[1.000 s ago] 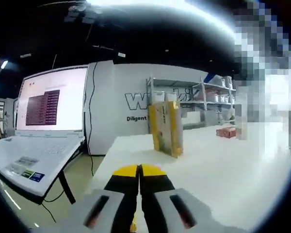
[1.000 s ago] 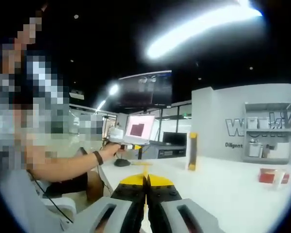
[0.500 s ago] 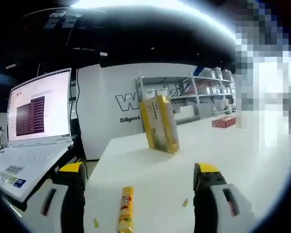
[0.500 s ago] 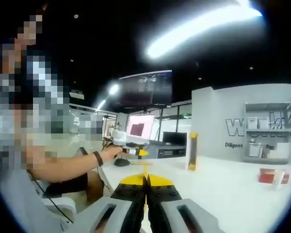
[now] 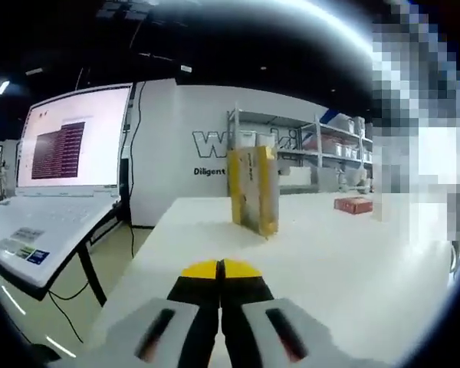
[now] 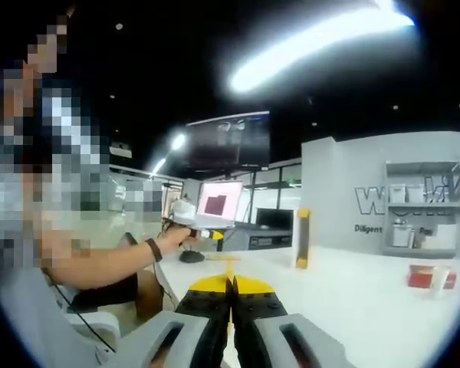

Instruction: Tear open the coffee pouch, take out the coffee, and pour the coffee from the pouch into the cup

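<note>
Upright near the far edge of the white table (image 5: pixel 353 261), the yellow coffee pouch box (image 5: pixel 253 189) stands well beyond my left gripper (image 5: pixel 220 270); in the right gripper view the same box (image 6: pixel 303 238) presents its narrow edge. I judge it light, thin-walled card, stiff along its corners but easily tipped or crushed, so I would take it low across the narrow faces; any single pouch from it would be soft, slick film, best pinched at a top corner for tearing. My left gripper's jaws meet tip to tip, with nothing visible between them. My right gripper (image 6: pixel 231 285) likewise has its jaws pressed together, though whether something thin is caught between them I cannot tell. Farther out lie a red packet (image 5: pixel 353 205), an open laptop (image 5: pixel 57 192) and shelving (image 5: pixel 322 153).
</note>
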Demonstrator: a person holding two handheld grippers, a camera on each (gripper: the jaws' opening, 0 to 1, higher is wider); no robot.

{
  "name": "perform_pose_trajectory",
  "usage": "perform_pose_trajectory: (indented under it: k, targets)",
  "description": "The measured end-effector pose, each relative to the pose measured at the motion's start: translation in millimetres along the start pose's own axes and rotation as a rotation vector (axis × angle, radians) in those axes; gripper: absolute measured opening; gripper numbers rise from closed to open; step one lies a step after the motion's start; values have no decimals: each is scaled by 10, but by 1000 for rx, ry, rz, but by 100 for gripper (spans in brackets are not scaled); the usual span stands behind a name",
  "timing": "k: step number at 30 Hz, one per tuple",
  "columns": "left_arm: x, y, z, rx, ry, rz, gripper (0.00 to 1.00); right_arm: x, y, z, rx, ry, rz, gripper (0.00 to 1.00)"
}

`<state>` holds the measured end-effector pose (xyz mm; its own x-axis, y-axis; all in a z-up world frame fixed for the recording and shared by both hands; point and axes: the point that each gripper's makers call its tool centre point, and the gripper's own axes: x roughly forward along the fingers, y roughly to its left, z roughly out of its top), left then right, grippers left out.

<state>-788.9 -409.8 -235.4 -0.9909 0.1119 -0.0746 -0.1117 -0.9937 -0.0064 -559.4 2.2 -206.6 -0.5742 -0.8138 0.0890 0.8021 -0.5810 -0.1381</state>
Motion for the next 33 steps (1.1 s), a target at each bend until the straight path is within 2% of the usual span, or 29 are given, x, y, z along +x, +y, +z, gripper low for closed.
perform_pose_trajectory:
  k: [2,4,6,11,12,14,15,17,22,25,29,33]
  targets:
    - [-22,-18,38,-22,-20,-12,1,8,-4,-1,2,1,0,1]
    - [-51,-50,58,-9,-37,-13,1,11,11,4,-3,2,1,1]
    - [-51,-102,53,-23,-32,-40,2,10,20,-2,-4,4,1,1]
    - [-31,-196,103,11,-32,-81,2,6,-7,-26,10,5,6,1]
    - [-60,-331,101,13,-24,-130,2,4,-18,-25,11,7,6,1]
    - [-83,-477,107,53,-26,-178,3,-2,-46,-14,11,7,8,1]
    - [-92,-559,95,80,-18,-194,3,-6,-69,-9,9,10,7,1]
    - [-108,-715,127,116,-37,-216,3,-21,-127,14,4,11,0,1]
    - [-191,-1113,218,54,-59,-340,3,-33,-227,58,-17,23,-7,1]
    - [-272,-1322,255,46,-76,-383,3,-38,-268,68,-26,37,-8,1]
    - [-385,-1614,273,25,-98,-473,3,-24,-292,94,-45,53,-13,1]
    - [-472,-1882,251,46,-104,-544,3,17,-292,120,-50,61,-9,1]
